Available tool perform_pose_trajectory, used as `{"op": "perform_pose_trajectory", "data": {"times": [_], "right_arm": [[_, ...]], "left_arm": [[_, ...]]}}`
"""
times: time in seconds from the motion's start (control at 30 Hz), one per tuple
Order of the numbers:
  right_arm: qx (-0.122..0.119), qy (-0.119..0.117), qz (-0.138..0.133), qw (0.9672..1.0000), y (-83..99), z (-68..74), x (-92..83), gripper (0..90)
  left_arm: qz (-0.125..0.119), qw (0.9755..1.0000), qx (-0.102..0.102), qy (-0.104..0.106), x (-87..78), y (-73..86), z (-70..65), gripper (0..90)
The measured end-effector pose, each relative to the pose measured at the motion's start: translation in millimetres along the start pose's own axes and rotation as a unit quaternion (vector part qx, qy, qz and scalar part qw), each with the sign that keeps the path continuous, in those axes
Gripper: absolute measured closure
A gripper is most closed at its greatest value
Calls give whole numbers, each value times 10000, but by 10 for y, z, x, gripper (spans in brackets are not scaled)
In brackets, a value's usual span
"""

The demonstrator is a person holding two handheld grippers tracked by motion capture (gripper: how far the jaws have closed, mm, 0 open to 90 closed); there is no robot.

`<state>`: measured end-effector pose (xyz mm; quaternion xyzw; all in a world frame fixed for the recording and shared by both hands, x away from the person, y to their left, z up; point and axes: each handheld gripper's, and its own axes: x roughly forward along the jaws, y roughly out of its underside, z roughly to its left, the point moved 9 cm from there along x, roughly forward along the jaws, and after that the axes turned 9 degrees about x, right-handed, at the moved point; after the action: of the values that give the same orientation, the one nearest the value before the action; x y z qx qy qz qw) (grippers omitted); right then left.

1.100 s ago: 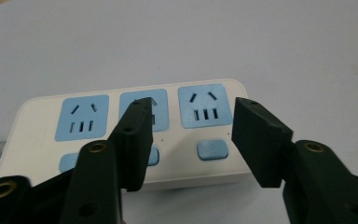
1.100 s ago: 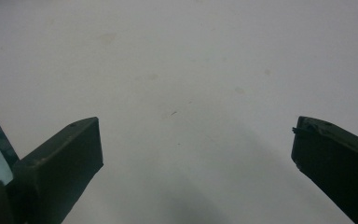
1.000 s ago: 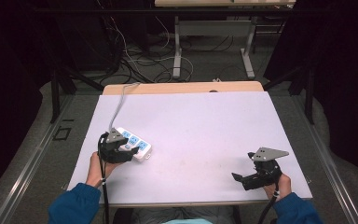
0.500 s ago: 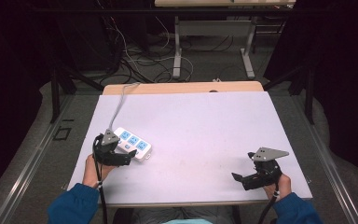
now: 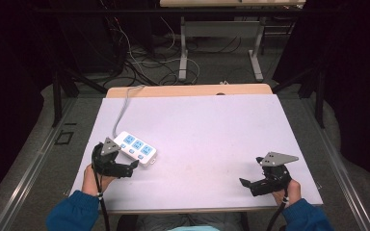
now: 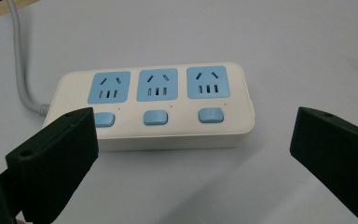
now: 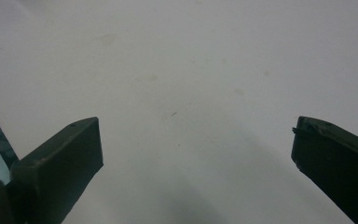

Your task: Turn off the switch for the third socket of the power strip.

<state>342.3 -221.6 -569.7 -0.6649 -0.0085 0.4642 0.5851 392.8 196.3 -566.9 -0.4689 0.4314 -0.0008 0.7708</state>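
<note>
Resting on the white table top, the power strip lies in the left half of the high view, its grey cable running up toward the table's far edge. You hold the left gripper just below and left of the strip, at the lower left of that frame. In the left gripper view the strip sits flat at the centre, three blue sockets above three blue buttons, beyond the jaw tips and apart from them. Your left jaws have just been opening and now stand spread wide, with bare table between them and no pad on the strip. You hold the right gripper at the lower right of the high view, well apart from the strip. Its jaws are likewise spread wide over bare table surface, pinching nothing.
</note>
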Motion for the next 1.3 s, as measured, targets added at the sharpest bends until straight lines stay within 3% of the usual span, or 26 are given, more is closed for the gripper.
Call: {"op": "perform_pose_trajectory", "data": {"times": [0.9, 1.3], "right_arm": [[33, 0, 45, 10000, 5, 8, 7, 15], [24, 16, 39, 10000, 5, 4, 9, 15]], "left_arm": [[7, 9999, -80, -109, -222, 328, 57, 3], [-143, 9997, -134, -139, -257, 408, 47, 3]]}}
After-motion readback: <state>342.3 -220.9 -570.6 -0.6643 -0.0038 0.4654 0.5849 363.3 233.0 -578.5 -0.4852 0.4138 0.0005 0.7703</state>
